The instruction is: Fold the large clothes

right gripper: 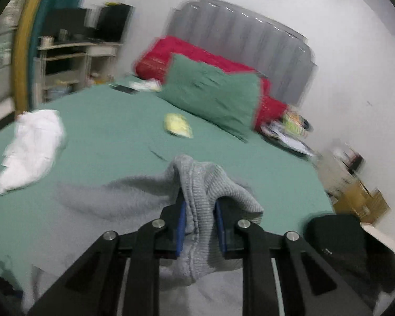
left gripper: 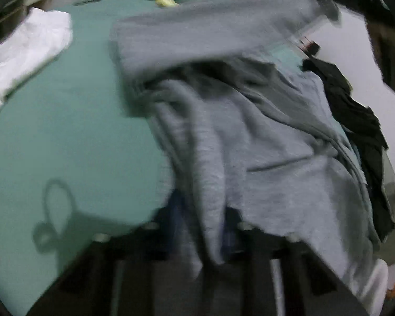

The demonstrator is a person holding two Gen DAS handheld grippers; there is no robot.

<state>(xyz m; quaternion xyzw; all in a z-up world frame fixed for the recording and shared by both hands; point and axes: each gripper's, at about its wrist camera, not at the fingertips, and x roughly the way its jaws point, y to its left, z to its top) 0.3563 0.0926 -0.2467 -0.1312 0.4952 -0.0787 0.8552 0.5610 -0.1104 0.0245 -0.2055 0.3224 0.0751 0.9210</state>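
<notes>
- I have the right gripper (right gripper: pixel 198 218) with fingers clamped on a ribbed edge of the grey sweatshirt (left gripper: pixel 263 137), raised over the green bed (left gripper: pixel 65 131).
- The garment trails back and left toward the left gripper (left gripper: pixel 213 226).
- Left fingers appear clamped on a fold; blur and draped cloth obscure them.

The right gripper (right gripper: pixel 198 221) is showing black angular linkage arms, four silver round screws and blue-padded fingers (right gripper: pixel 181 226). The left gripper (left gripper: pixel 205 226) is showing blurred black arms with pale screws.
</notes>
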